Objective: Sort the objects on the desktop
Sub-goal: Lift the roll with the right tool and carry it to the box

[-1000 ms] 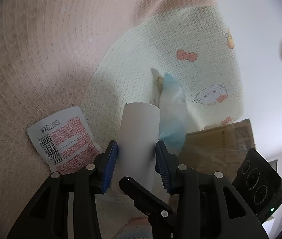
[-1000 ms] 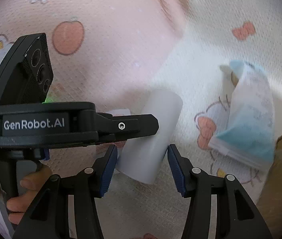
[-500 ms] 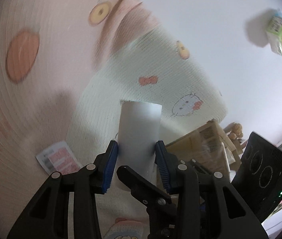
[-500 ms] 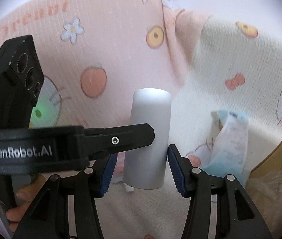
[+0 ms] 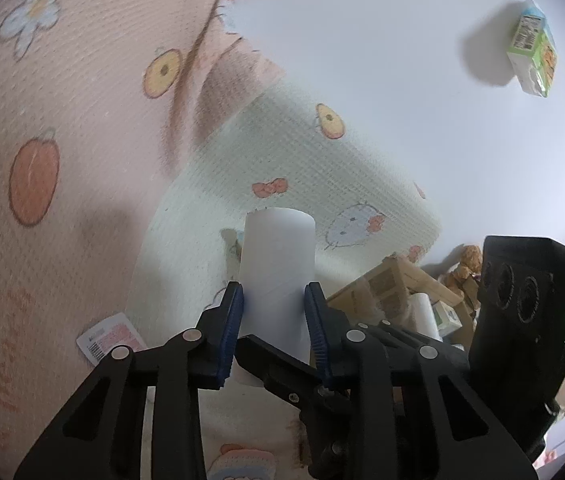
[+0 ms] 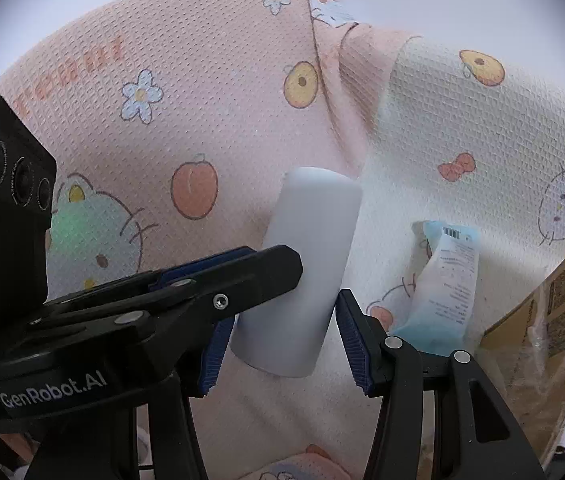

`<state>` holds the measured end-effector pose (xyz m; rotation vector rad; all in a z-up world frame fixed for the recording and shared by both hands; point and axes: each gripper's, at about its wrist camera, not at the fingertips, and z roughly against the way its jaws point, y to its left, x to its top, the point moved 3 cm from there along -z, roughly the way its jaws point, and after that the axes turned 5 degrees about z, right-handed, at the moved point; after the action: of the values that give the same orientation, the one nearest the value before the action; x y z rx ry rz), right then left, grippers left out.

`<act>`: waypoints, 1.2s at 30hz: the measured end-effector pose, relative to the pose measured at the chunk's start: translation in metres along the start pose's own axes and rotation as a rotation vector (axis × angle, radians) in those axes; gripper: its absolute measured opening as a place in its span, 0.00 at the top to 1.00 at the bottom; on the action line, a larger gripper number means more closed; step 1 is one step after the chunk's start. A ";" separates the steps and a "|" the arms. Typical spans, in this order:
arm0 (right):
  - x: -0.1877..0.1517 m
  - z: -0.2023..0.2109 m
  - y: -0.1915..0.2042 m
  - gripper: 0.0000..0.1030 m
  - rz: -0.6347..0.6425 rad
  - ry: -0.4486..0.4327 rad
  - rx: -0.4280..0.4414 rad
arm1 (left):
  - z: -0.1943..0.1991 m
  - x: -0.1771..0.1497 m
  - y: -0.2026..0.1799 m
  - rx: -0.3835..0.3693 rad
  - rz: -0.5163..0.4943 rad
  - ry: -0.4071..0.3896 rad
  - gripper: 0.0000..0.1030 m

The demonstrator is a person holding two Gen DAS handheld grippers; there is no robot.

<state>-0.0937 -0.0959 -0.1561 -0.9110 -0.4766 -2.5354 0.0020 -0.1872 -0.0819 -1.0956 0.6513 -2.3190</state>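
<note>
A white paper roll (image 5: 278,256) stands upright between the blue pads of my left gripper (image 5: 274,320). Its jaws are closing and both pads press on the roll's sides. In the right wrist view the same roll (image 6: 314,240) leans to the right between the jaws of my right gripper (image 6: 282,340). A thin gap shows beside the right pad, so this gripper is open. One left gripper finger (image 6: 258,276) crosses in front of the roll. The roll hangs above a pink and cream cartoon cloth (image 6: 202,80).
A pale blue packet (image 6: 446,280) lies on the cream part of the cloth. An open cardboard box (image 6: 542,320) holding another white roll (image 5: 422,312) stands at the right. A red-and-white labelled packet (image 5: 110,340) lies at the lower left. A green carton (image 5: 534,52) sits far off on the white surface.
Both grippers have risen with the roll, and the cloth now looks farther below. The left pads have drawn closer together on the roll. In the right view the roll has tipped to the right.
</note>
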 end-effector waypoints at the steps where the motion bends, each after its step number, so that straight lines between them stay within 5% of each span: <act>1: 0.001 0.001 -0.002 0.52 -0.003 0.002 0.002 | 0.000 0.001 -0.003 -0.004 -0.005 0.000 0.67; 18: 0.014 0.080 -0.035 0.52 0.036 -0.078 -0.129 | -0.013 0.004 -0.099 -0.078 -0.149 0.033 0.66; 36: -0.015 0.136 -0.105 0.52 -0.014 -0.106 -0.233 | -0.071 -0.025 -0.185 -0.070 -0.328 0.181 0.64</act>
<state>-0.0616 0.0588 -0.0858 -1.1333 -0.2207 -2.6026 -0.0821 -0.0152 -0.0249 -1.1007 0.6641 -2.7188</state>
